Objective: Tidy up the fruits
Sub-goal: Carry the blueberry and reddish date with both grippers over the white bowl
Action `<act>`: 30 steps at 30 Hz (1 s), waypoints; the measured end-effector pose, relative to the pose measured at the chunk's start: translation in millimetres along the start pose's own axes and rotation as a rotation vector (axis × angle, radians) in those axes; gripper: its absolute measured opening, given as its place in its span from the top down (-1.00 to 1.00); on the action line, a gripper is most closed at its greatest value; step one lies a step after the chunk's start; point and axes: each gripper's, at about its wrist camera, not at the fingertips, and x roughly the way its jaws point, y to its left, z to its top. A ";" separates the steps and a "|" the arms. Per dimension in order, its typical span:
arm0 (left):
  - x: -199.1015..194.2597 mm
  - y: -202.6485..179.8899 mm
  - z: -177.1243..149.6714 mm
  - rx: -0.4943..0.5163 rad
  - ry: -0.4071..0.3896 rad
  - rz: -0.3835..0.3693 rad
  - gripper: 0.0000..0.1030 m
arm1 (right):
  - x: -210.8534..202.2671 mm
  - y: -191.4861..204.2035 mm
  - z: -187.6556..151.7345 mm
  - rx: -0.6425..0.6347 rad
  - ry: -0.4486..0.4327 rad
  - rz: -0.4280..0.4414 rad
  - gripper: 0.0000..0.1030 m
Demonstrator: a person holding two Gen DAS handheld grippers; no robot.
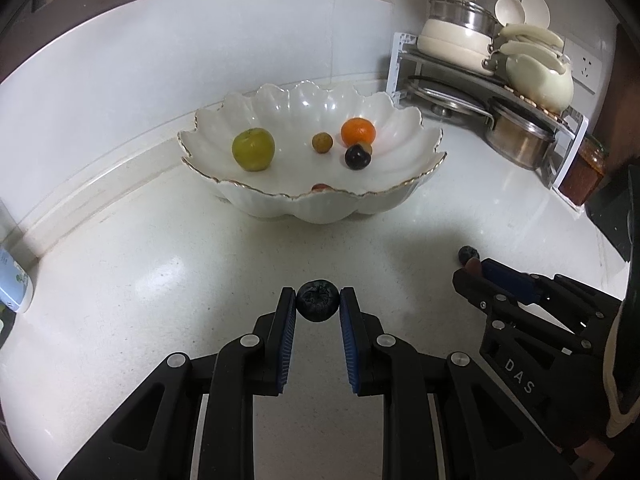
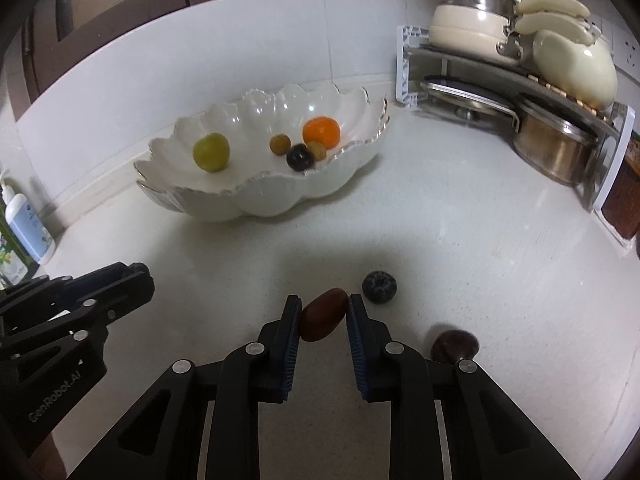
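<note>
At the lower centre of each wrist view a gripper is pinched on a fruit: the left gripper (image 1: 318, 305) on a blueberry (image 1: 317, 306), the right gripper (image 2: 324, 313) on a reddish-brown date (image 2: 323, 314). The scalloped white bowl (image 1: 320, 204) sits upper centre, already holding fruit. Best lift straight, keep pressure gentle, and release low inside the bowl.
</note>
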 end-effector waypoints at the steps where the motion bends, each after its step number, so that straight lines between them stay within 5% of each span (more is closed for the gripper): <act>1: -2.2 -0.1 0.6 -0.003 -0.004 0.001 0.55 | -2.4 0.2 1.4 -0.001 -0.006 0.003 0.52; 30: -77.2 -9.2 39.1 -0.052 -0.190 0.074 0.55 | -76.4 7.0 53.4 -0.069 -0.212 0.091 0.52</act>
